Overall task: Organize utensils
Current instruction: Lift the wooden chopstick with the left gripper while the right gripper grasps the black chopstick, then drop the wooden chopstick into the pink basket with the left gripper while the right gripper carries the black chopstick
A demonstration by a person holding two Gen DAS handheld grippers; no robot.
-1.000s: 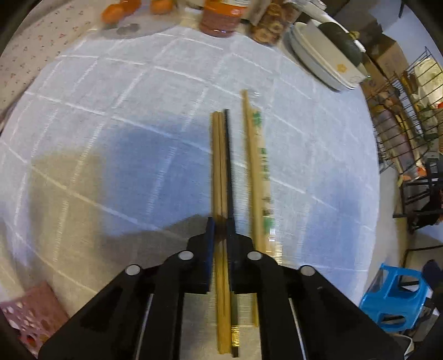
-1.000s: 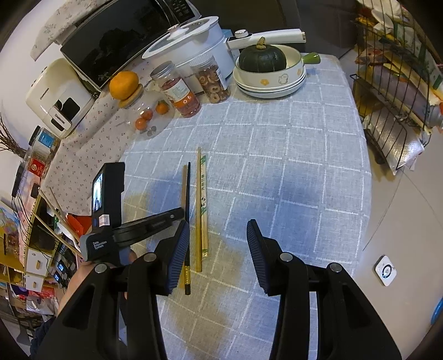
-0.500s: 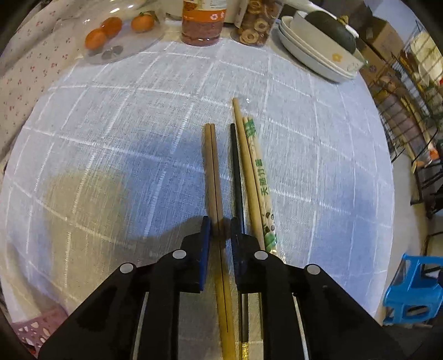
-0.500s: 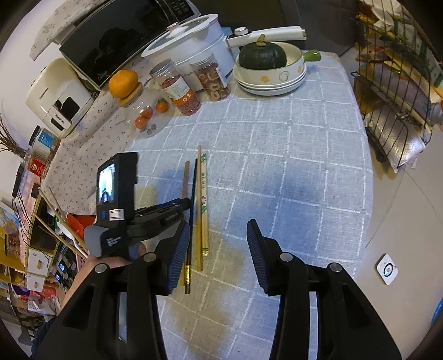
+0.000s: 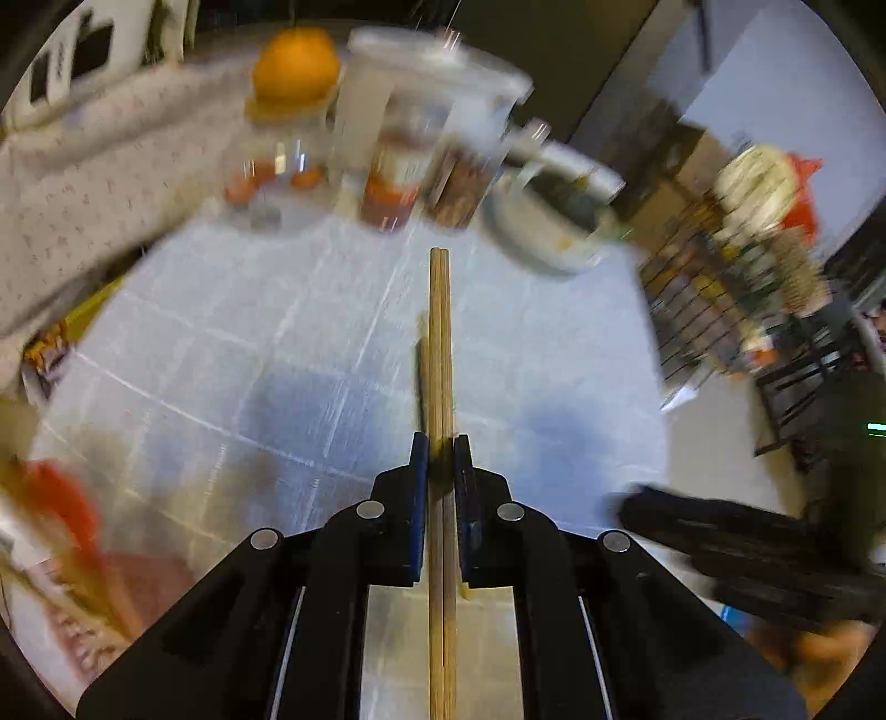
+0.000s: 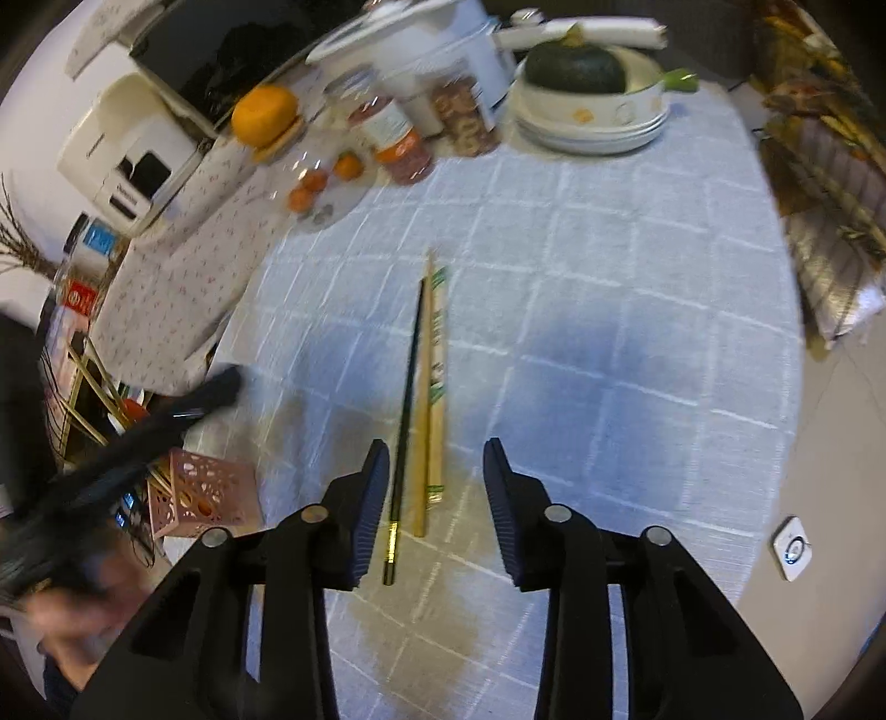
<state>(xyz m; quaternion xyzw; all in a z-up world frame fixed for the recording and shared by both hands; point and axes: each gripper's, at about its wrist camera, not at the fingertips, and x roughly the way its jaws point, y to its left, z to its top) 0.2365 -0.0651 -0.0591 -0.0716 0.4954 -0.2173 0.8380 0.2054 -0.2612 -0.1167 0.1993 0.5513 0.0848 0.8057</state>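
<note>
My left gripper [image 5: 441, 459] is shut on a pair of brown wooden chopsticks [image 5: 439, 343] and holds them lifted above the checked tablecloth; the view is blurred. It shows as a dark blur at the left of the right wrist view [image 6: 138, 437]. My right gripper [image 6: 434, 471] is open and empty, low over the near ends of the utensils left on the cloth: a black chopstick [image 6: 408, 404], a plain wooden chopstick [image 6: 423, 399] and a paper-wrapped pair with green print [image 6: 438, 382]. A pink perforated holder [image 6: 207, 493] stands at the table's left edge.
At the back stand an orange [image 6: 264, 115], jars [image 6: 396, 138], a glass dish with small fruit [image 6: 326, 177], a white cooker [image 6: 421, 50] and stacked bowls with a dark squash [image 6: 592, 94]. A wire rack [image 6: 825, 144] is at the right.
My left gripper has lifted the brown chopstick pair off the cloth and swung left and back. My right gripper has moved forward and left over the remaining chopsticks.
</note>
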